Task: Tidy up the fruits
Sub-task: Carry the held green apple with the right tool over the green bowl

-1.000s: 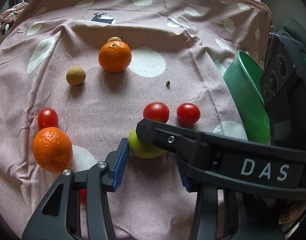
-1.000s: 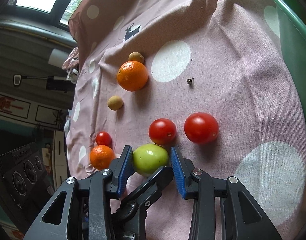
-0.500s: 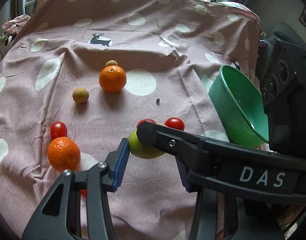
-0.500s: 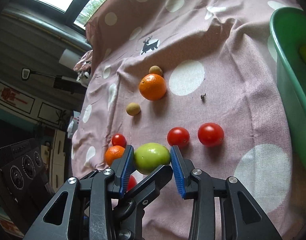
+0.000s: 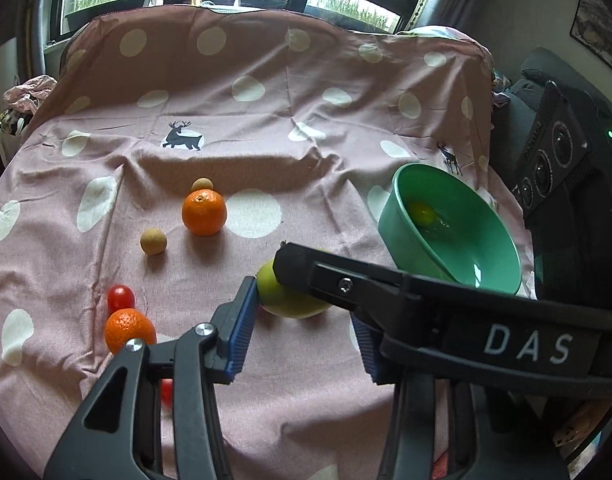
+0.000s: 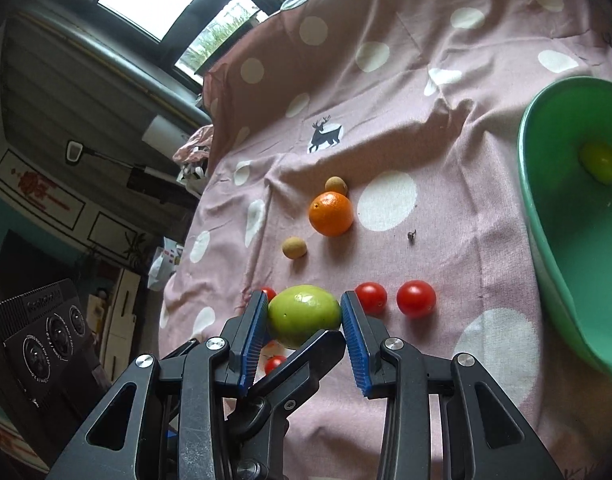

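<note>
Left view, left to right:
- Well left of the left hand-held gripper (image 5: pixel 302 304), on the pink dotted cloth (image 5: pixel 306 140): one cherry tomato (image 5: pixel 121 297) touching the near orange (image 5: pixel 130 330).
- Ahead-left of it: a tan fruit (image 5: pixel 153 241), then the far orange (image 5: pixel 204 212) with a second tan fruit (image 5: pixel 202 184) right behind it.
- Its left pad touches the green fruit (image 5: pixel 290 300). The right hand-held gripper's finger crosses in front and hides the other pad, so we cannot tell whether this one is gripping.
- To its right: the green bowl (image 5: pixel 406 232), tilted, with one yellow-green fruit (image 5: pixel 424 212) inside.

Right view, left to right:
- The right hand-held gripper (image 6: pixel 304 300) is clamped on the green fruit, with both blue pads pressed on its sides. The fruit is clear of the cloth.
- One finger of the left hand-held gripper sits just under the fruit.
- A red tomato (image 6: pixel 268 292) peeks out just past the left pad, and another (image 6: pixel 274 362) shows below the fruit.
- Just right of the right pad: two tomatoes (image 6: pixel 371 298) (image 6: pixel 416 303) on the cloth, near each other.
- The bowl is far right, well apart from the held fruit.
</note>
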Demonstrator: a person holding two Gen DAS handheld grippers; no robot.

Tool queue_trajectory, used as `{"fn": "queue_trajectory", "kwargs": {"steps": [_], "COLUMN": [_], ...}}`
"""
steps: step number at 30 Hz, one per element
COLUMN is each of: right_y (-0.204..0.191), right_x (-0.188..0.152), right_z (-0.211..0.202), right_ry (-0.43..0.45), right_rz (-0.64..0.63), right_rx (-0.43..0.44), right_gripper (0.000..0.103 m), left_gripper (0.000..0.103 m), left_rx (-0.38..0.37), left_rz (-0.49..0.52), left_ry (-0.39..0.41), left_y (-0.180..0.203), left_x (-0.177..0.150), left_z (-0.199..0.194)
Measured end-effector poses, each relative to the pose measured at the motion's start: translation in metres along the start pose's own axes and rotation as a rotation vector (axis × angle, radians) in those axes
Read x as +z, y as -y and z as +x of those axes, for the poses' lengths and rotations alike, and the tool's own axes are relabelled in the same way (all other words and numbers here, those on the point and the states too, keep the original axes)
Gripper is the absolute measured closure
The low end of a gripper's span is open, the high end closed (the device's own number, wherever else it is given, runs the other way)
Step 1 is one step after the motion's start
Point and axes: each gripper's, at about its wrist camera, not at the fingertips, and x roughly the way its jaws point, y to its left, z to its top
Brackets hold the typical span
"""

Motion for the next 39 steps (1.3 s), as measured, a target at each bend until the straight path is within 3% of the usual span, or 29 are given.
{"fn": "queue_trajectory", "kwargs": {"steps": [14, 20, 39], "right_y": [0.025, 0.044, 0.108], "right_x": [0.012, 0.014, 0.01], "right_z": [-0.071, -0.097, -0.143], "right_ry": [0.19, 0.259, 0.382], "right_rz": [0.024, 0.046, 0.199], "right_rx": [0.007, -0.03, -0.09], "right_gripper": [0.063, 0.063, 0.063], "left_gripper": [0.058, 0.058, 0.058], "left_rx": [-0.045, -0.072, -0.181], "left_rz": [0.147, 0.202, 0.311], "left_ry": [0.109, 0.124, 0.069], "left_y": [0.076, 0.111, 0.176], "left_x": [0.021, 0.027, 0.034], "left_z": [-0.005, 0.005, 0.046]}}
